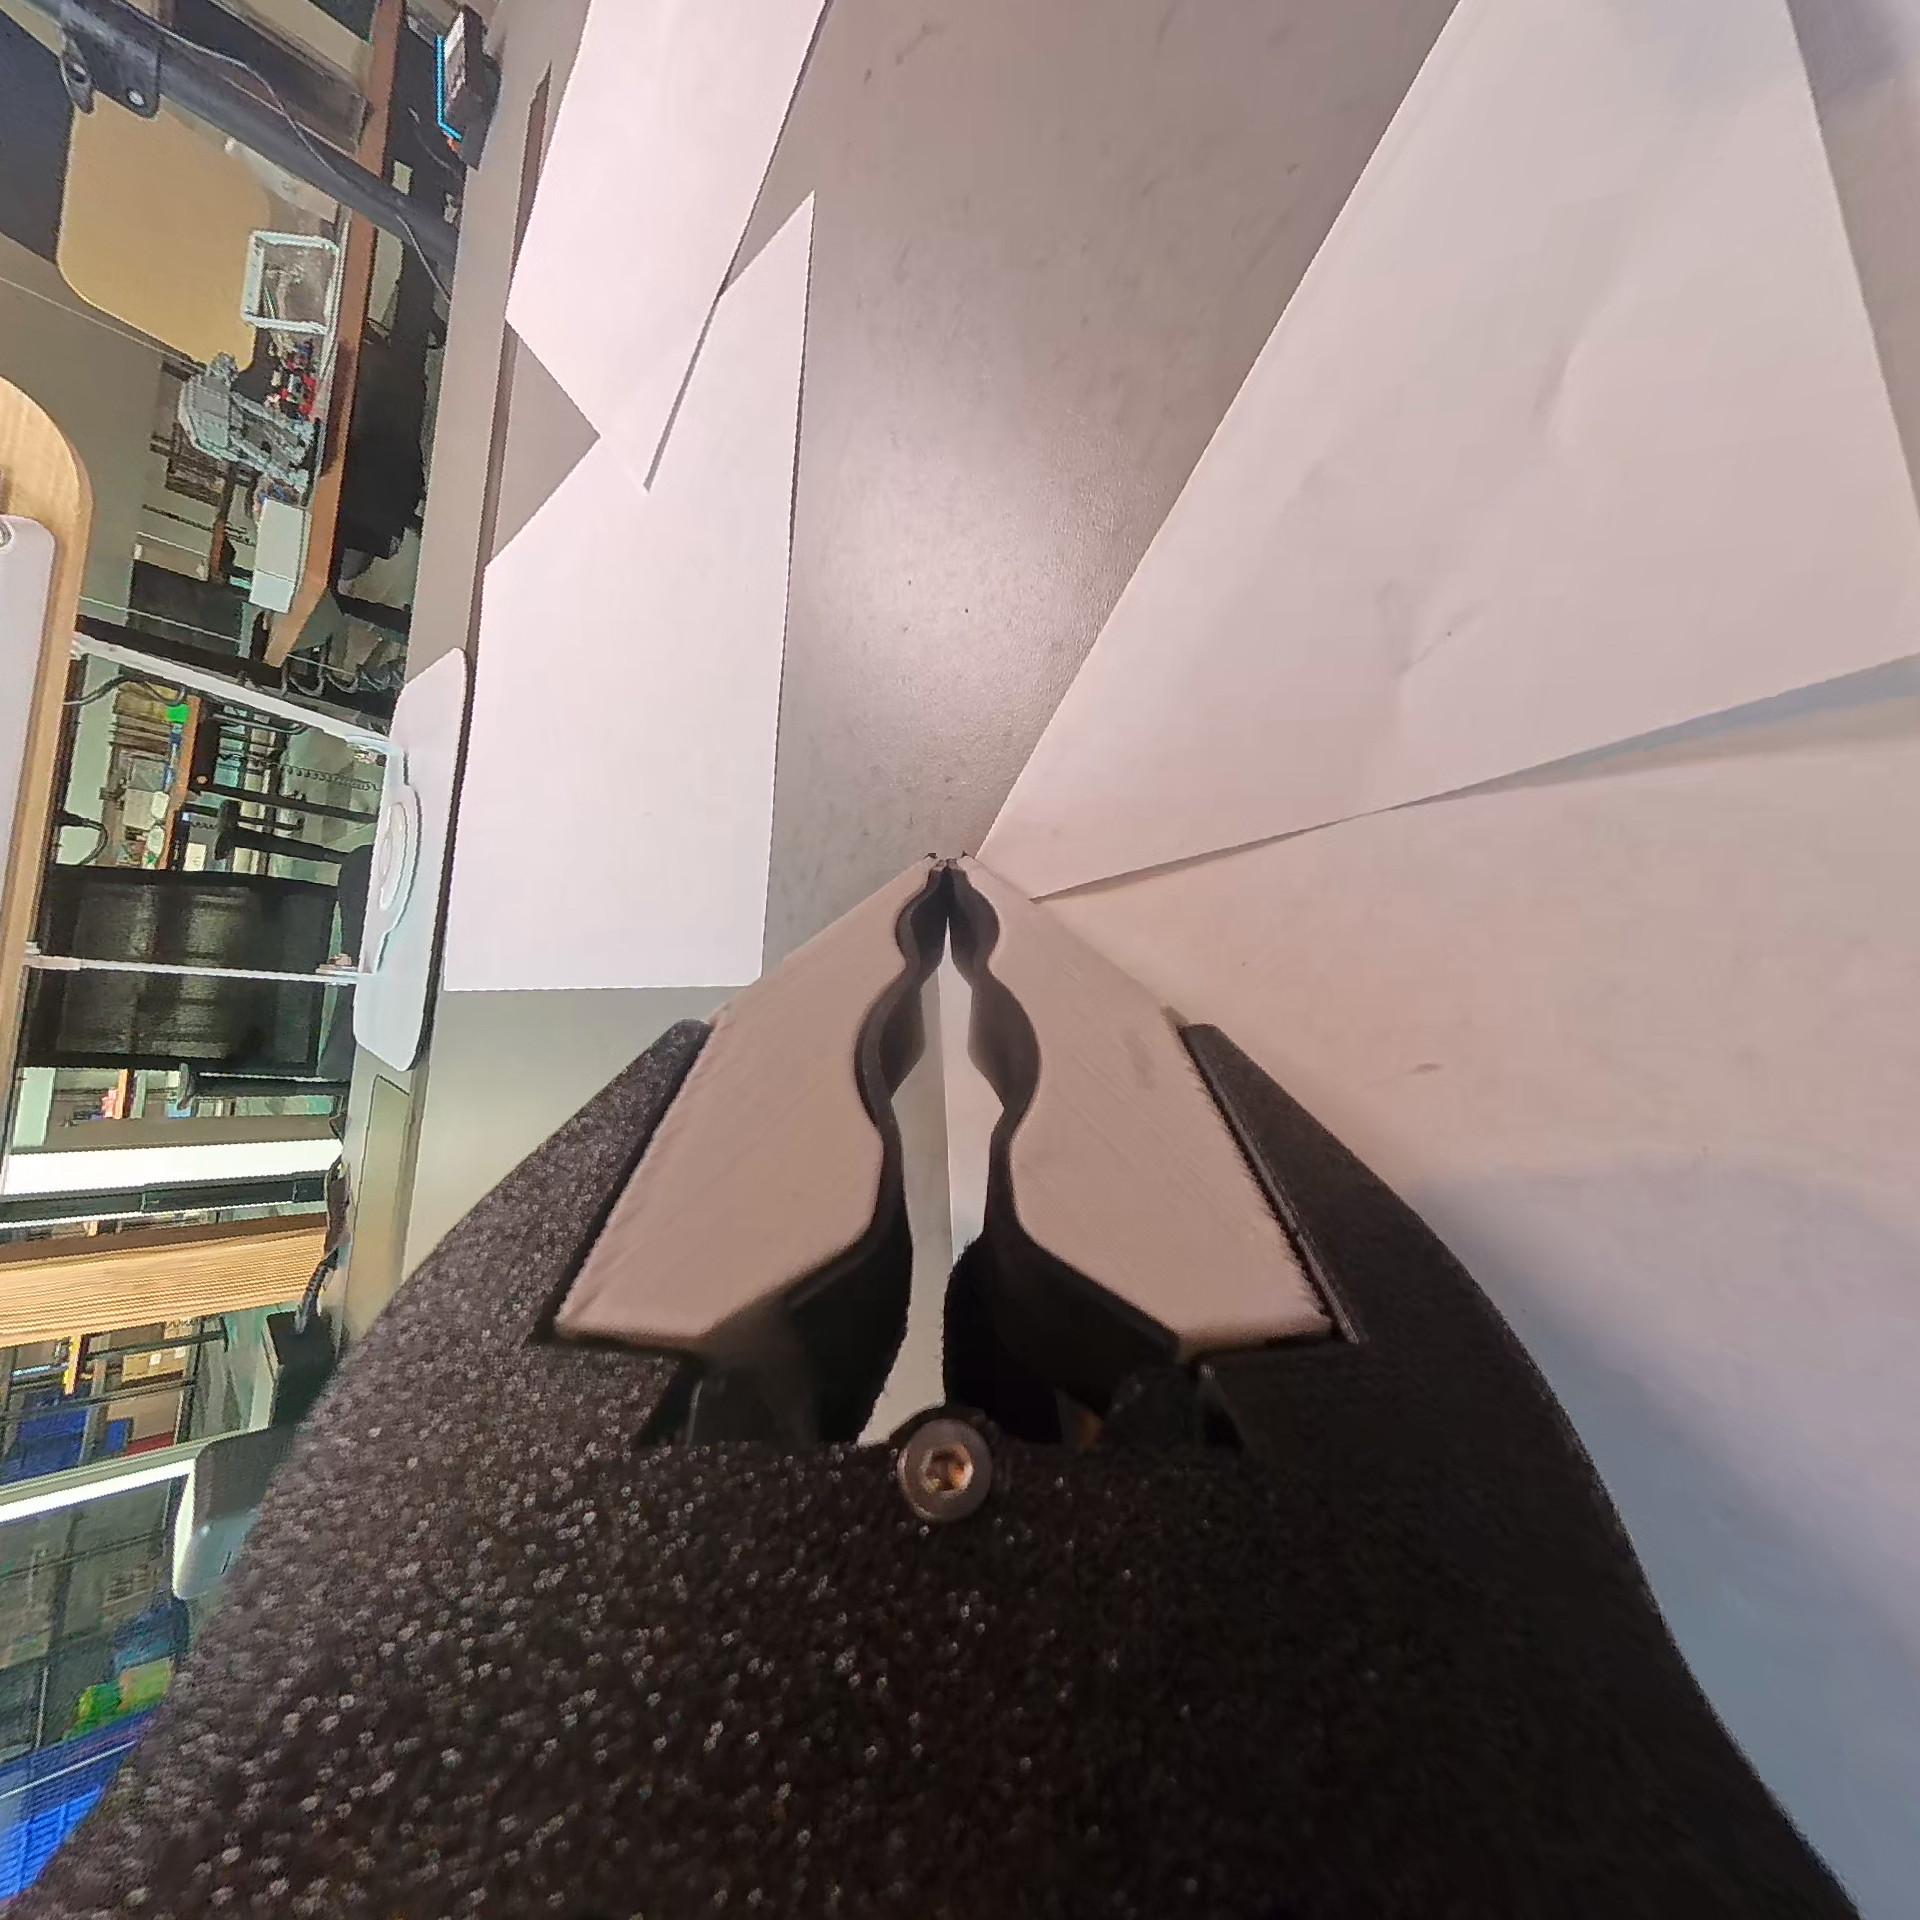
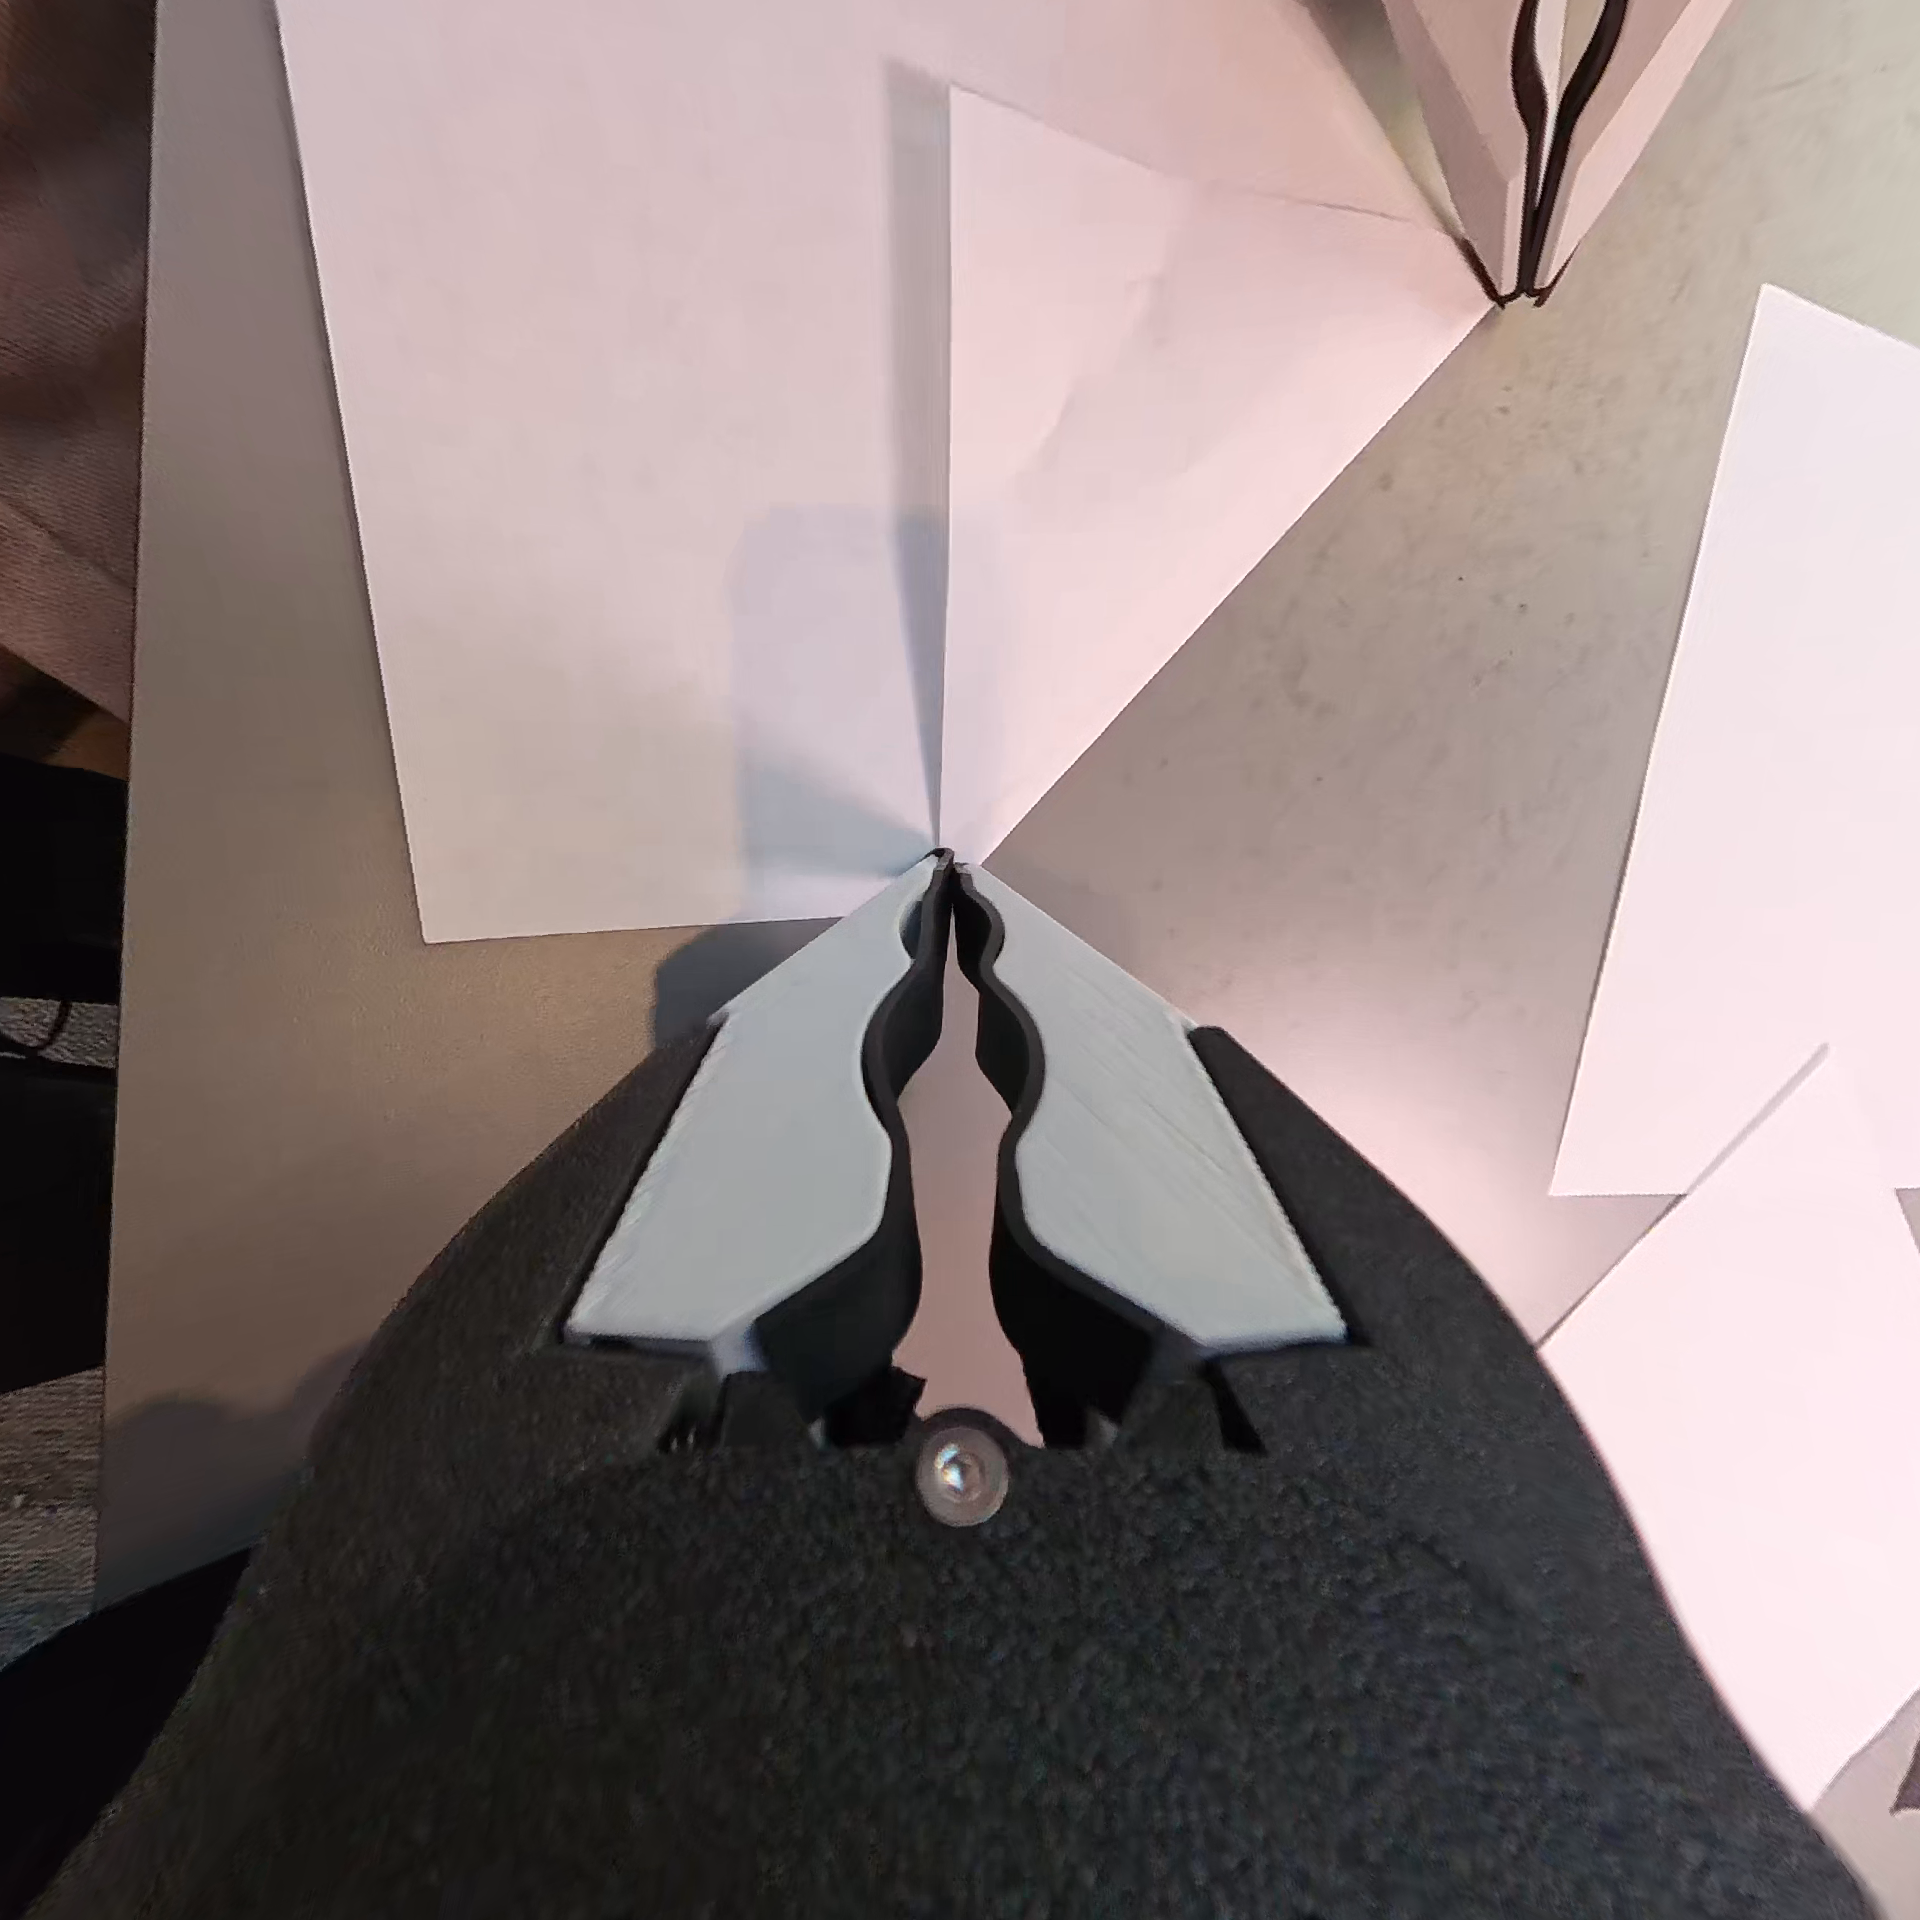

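In the right wrist view, the right hand-held gripper [image 2: 948, 860] sits at frame centre with its tips pressed together on a corner of a white paper sheet [image 2: 623, 468], pinching it where a folded flap [image 2: 1091, 416] meets the flat part. The sheet spreads toward the upper left over the grey worktop [image 2: 1351, 748]. The left hand-held gripper [image 2: 1517, 301] shows at the upper right, clamped on another corner of the same sheet. More loose white sheets [image 2: 1766, 779] lie at the right edge.

In the left wrist view, the left hand-held gripper [image 1: 948, 860] is closed on the sheet's corner [image 1: 1455, 623], with further sheets [image 1: 623, 727] lying left of it.
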